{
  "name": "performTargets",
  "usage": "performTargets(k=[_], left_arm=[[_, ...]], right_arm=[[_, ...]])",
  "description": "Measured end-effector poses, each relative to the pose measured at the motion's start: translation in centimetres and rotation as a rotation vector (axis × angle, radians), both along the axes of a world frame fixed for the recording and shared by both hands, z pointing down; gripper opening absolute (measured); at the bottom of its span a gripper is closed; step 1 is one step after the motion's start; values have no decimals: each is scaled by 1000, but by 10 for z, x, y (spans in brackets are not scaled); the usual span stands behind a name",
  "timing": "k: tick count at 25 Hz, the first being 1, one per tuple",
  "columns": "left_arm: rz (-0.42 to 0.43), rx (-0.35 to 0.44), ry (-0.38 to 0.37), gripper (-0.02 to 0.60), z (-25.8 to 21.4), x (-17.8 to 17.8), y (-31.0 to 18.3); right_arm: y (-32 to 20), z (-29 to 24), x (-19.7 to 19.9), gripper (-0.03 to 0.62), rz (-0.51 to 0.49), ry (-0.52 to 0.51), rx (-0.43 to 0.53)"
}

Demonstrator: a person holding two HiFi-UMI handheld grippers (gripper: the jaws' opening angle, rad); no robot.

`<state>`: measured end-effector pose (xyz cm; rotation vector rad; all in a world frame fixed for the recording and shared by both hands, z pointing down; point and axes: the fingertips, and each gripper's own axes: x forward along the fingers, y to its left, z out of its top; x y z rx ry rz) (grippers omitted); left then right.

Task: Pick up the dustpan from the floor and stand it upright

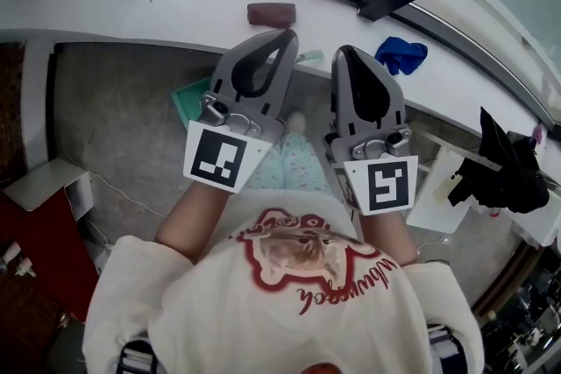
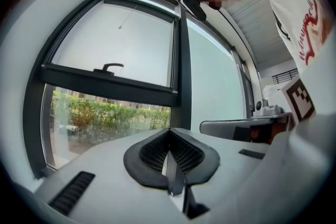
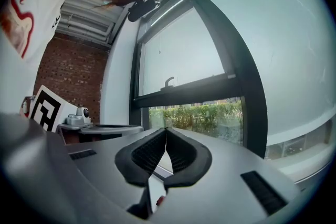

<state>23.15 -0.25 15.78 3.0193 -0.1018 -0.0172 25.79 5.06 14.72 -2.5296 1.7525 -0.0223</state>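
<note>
In the head view a corner of the teal dustpan (image 1: 188,99) shows on the grey floor below the window sill; my left gripper hides the rest of it. The left gripper (image 1: 287,36) is held out in front of the person, level and pointing at the sill. Its jaws are shut with nothing between them, and in the left gripper view (image 2: 169,132) the tips meet against the window. My right gripper (image 1: 344,52) is held beside it, also level, shut and empty. The right gripper view (image 3: 166,129) shows its pads together, facing the window glass.
A white window sill (image 1: 175,0) runs across the top, with a dark red block (image 1: 271,13) and a blue cloth (image 1: 401,54) on it. A white box (image 1: 44,182) lies on the floor at left. A black object (image 1: 504,166) sits on a white surface at right.
</note>
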Motion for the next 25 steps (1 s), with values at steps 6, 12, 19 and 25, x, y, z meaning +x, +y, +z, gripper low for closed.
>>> performTargets(k=[6, 12, 19, 25], left_arm=[[-13, -37, -59, 20, 65, 11, -16], [-6, -73, -106, 20, 128, 16, -16], [-43, -109, -134, 20, 184, 14, -32], [-64, -127, -149, 20, 218, 9, -36]], right_arm=[[-10, 73, 7, 24, 16, -61, -61], [-11, 146, 9, 23, 25, -92, -131], [-17, 214, 15, 23, 61, -107, -153], [-15, 278, 8, 23, 50, -156, -200]])
